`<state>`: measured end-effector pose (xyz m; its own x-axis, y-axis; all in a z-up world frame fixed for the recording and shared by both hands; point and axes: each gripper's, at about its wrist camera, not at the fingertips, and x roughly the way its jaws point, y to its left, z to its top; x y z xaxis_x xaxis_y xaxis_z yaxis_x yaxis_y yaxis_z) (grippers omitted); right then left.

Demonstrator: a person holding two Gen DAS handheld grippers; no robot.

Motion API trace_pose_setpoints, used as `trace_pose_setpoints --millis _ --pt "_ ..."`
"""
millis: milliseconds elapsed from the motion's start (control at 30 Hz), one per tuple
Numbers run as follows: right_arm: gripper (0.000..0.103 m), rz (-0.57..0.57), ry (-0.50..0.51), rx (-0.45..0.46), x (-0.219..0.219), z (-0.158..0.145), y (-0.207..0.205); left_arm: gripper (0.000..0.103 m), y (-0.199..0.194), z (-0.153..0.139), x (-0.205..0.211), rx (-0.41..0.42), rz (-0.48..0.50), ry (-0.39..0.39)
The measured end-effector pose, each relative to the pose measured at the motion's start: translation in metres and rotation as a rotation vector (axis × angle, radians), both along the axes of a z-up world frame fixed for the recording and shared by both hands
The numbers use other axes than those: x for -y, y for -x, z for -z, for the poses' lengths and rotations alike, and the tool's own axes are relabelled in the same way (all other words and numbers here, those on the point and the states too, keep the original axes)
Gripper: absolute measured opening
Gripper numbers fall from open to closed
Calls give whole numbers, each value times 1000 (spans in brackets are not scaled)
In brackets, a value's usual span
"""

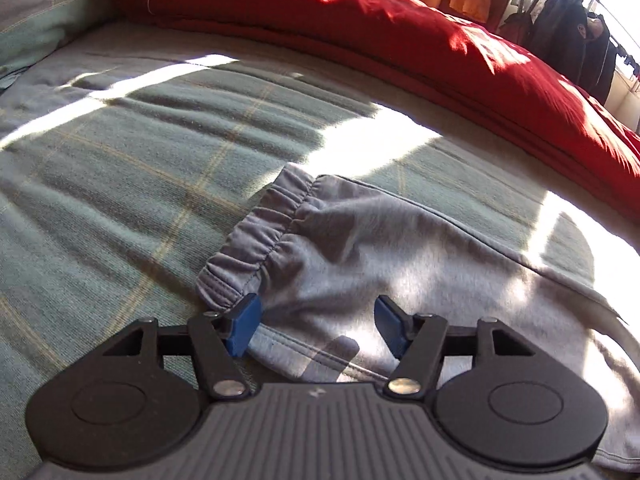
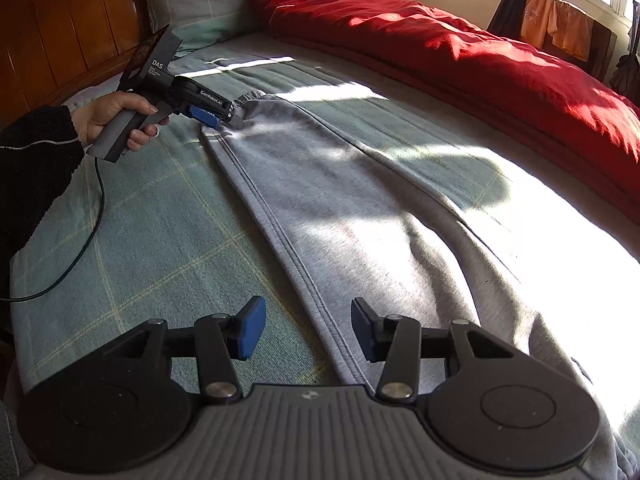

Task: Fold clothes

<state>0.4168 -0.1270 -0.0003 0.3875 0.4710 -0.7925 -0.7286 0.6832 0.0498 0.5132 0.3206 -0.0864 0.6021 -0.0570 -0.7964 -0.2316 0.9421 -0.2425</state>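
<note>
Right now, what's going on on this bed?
A person is folding grey sweatpants laid out lengthwise on a green checked bedsheet. The left gripper sits at the elastic cuff, jaws open with nothing pinched. The right gripper hovers open over the seamed edge further down. A red duvet lies alongside.

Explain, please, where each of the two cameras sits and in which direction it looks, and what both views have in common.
Left wrist: sits on the left gripper, looks down at the elastic cuff of the grey sweatpants; only its own open fingers show.
Right wrist: sits on the right gripper, looks along the sweatpants toward the headboard; its own open fingers, plus the person's hand holding the left gripper, show.
Shared: sweatpants, green plaid bedcover, red duvet.
</note>
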Motion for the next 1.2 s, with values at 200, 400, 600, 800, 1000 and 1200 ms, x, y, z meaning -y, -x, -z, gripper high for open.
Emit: trace_pose_setpoints --millis 200,400,600,800,1000,1200 --pt "52 19 -27 -9 6 2 -1 67 0 -17 31 53 104 59" --pt "52 19 -18 0 8 1 2 68 1 12 36 -41 79 1" --pt "52 36 -16 -2 18 3 -3 66 11 -13 42 -20 93 -13" --pt "52 57 -34 -15 21 7 -5 72 -23 -7 62 25 108 50" --pt "52 63 -11 1 32 3 -2 73 -52 20 57 61 29 -1" --pt "52 122 -25 -1 55 -1 -2 72 -51 9 57 32 -49 -36"
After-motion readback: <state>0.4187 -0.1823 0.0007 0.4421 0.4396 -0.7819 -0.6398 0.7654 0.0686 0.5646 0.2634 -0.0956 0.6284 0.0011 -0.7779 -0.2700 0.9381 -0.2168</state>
